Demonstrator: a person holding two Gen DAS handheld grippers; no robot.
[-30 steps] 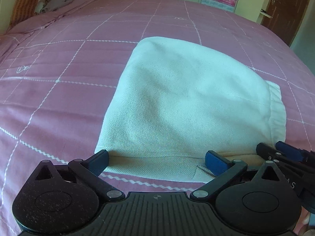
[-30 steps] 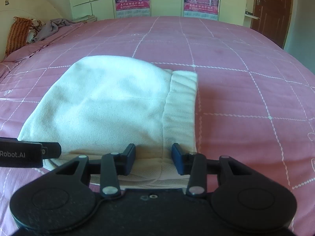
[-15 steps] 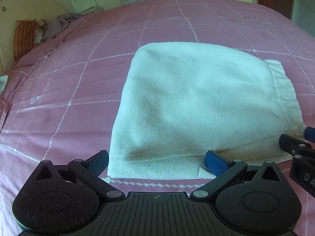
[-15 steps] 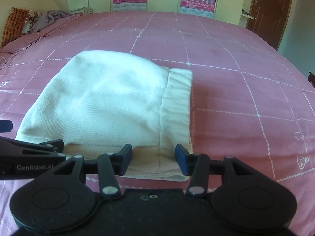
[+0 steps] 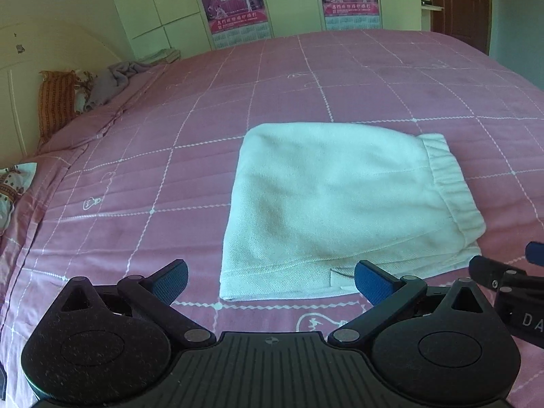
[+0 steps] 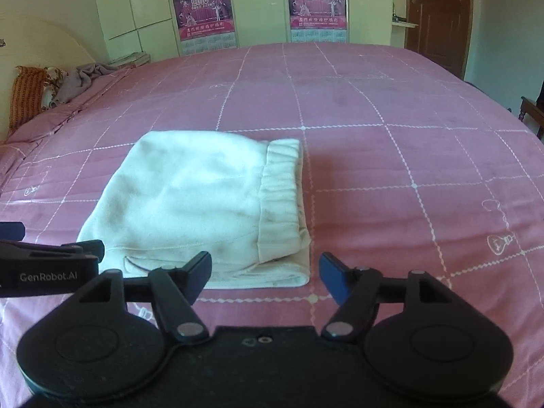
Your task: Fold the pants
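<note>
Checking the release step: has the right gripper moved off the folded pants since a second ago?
Yes. The right gripper has backed away and lifted; its opening jaws are clear of the pants, whose near edge now lies ahead on the bedspread.

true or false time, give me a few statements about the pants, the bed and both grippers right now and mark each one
1. The white pants lie folded into a compact bundle on the pink bedspread. True.
2. The left gripper is clamped on the pants. False: its jaws stand wide apart and hold nothing.
3. The right gripper grips the waistband. False: its jaws are opening, clear of the cloth.
4. The elastic waistband lies along the bundle's right side in both views. True.
5. An orange pillow sits at the far left of the bed. True.
6. The door stands behind the pillow. False: it is at the far right.
</note>
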